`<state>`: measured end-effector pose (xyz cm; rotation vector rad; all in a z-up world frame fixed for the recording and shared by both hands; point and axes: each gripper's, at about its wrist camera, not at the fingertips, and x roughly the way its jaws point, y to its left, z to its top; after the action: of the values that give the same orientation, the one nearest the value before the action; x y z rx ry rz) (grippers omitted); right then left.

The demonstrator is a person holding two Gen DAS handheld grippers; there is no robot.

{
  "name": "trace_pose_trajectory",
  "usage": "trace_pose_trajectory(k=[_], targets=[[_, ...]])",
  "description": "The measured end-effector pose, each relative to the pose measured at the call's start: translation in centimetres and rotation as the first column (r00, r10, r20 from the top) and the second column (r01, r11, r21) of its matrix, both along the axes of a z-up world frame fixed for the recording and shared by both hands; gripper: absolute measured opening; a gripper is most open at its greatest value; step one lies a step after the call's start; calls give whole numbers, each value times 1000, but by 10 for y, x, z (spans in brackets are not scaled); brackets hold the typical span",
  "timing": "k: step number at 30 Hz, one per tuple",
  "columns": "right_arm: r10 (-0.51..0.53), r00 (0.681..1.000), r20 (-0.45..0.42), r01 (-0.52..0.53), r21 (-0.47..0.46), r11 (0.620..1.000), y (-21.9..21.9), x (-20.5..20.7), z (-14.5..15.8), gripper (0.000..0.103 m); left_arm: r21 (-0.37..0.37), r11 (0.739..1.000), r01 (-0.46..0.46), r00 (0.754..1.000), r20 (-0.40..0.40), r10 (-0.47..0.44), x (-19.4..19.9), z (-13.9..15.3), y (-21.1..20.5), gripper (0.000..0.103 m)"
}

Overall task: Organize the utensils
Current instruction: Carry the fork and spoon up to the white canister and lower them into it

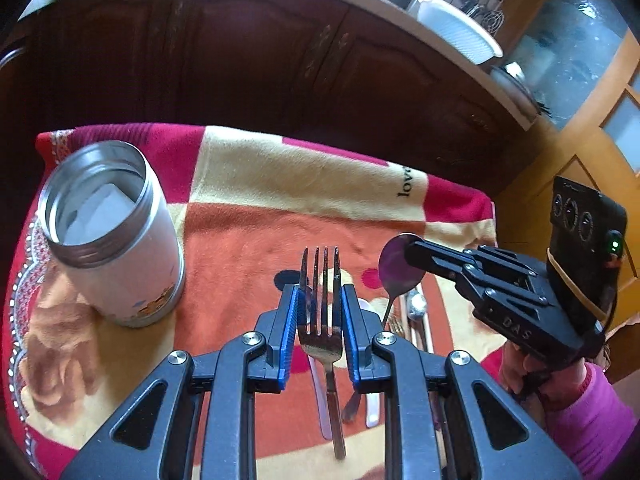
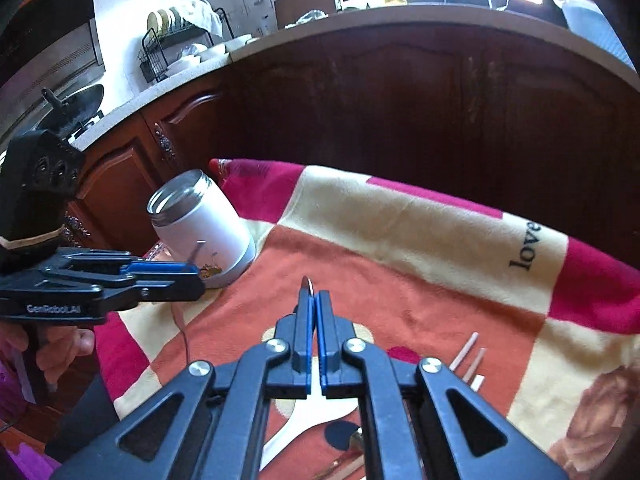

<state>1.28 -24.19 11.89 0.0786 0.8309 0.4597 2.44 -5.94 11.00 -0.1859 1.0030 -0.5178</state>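
blue-padded black jaws of the left gripper [image 1: 319, 316] fill the near edge of the left wrist view, standing part-way apart and clamped across the head of a silver steel fork [image 1: 325, 312]. its tines poke up past the pads and its handle hangs down below them, clear of the cloth. beside it the right gripper [image 2: 316, 304] has its jaws pressed almost together on a shiny steel spoon [image 1: 400, 266]. the left view shows the bowl held near its edge, and the thin stem trails down toward the table.

judging by this, the sorting is at an early stage. two pieces are lifted and none is yet put away. the wide-mouthed white metal canister with a steel rim [image 1: 116, 236] stands upright at the far left corner of the red, orange and cream fleece blanket [image 1: 256, 216], well apart from both grippers. its inside shows only bright reflections and no utensil handle sticks out, so i take it to be empty, though the bottom is hard to read.

more pieces lie flat on the blanket under the grippers: a white plastic spoon [image 2: 296, 426], a second steel spoon [image 1: 417, 306] among other steel cutlery, and pale chopsticks [image 2: 466, 354] over to the right. those are all left to do. the likely next step is to carry the fork and the spoon to the canister and drop them in, handle first.
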Motion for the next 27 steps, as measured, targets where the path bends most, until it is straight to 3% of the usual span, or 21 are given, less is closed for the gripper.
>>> trace_pose_trajectory(k=[18, 27], targets=[[6, 993, 121, 3, -72, 997, 20, -12, 65, 2, 4, 999, -40, 992, 117, 39, -23, 66, 32, 59], [25, 974, 226, -5, -86, 996, 49, 7, 125, 2, -1, 993, -121, 968, 221, 118, -11, 140, 71, 59]])
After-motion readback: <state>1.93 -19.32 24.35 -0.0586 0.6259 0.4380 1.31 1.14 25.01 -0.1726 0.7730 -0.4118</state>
